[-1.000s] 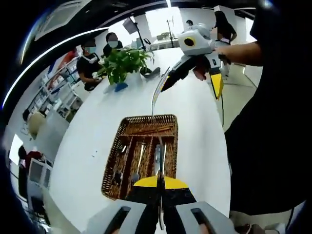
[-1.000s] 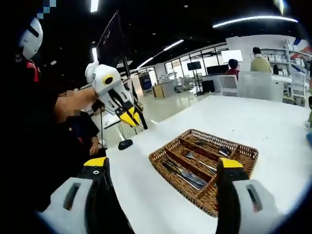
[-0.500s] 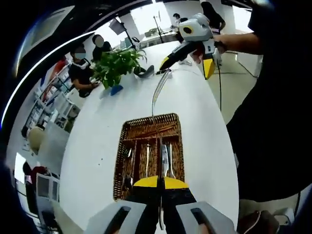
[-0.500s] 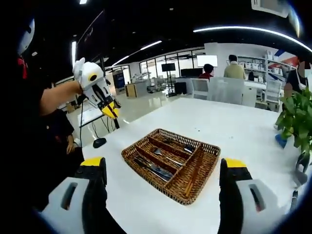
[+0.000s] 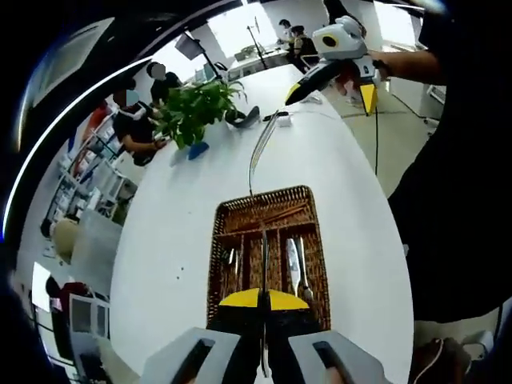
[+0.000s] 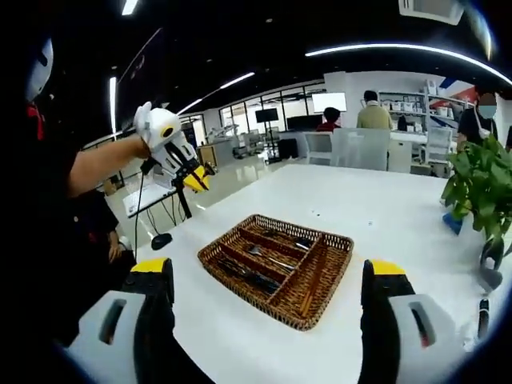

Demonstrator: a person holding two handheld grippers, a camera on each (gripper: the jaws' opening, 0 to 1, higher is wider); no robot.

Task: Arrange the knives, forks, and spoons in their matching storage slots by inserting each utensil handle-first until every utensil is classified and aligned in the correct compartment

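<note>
A brown wicker cutlery basket (image 5: pixel 268 194) lies on the white table (image 5: pixel 176 224), just beyond my left gripper (image 5: pixel 262 302). That gripper is shut on a slim metal utensil (image 5: pixel 254 164), seen edge-on and reaching over the basket. Knives and forks (image 5: pixel 294 268) lie in the long slots, and wooden sticks (image 5: pixel 268 216) lie in the cross slot. Farther off, a hand holds my right gripper (image 5: pixel 330 94) open in the air. In the right gripper view, the right gripper (image 6: pixel 269 267) stands wide open and holds nothing, with the basket (image 6: pixel 276 308) ahead of it. The left gripper (image 6: pixel 196 178) hangs above the table's left edge.
A leafy potted plant (image 5: pixel 196 108) stands at the table's far end, with a dark object (image 5: pixel 244 120) beside it; the plant (image 6: pixel 476 180) is at the right in the right gripper view. People sit and stand beyond the table. The table edge drops to the floor (image 5: pixel 396 152).
Both cameras have shifted, so the basket sits more centred in each view. The two grippers have drawn farther apart. The left stays shut on the utensil and the right stays open.
</note>
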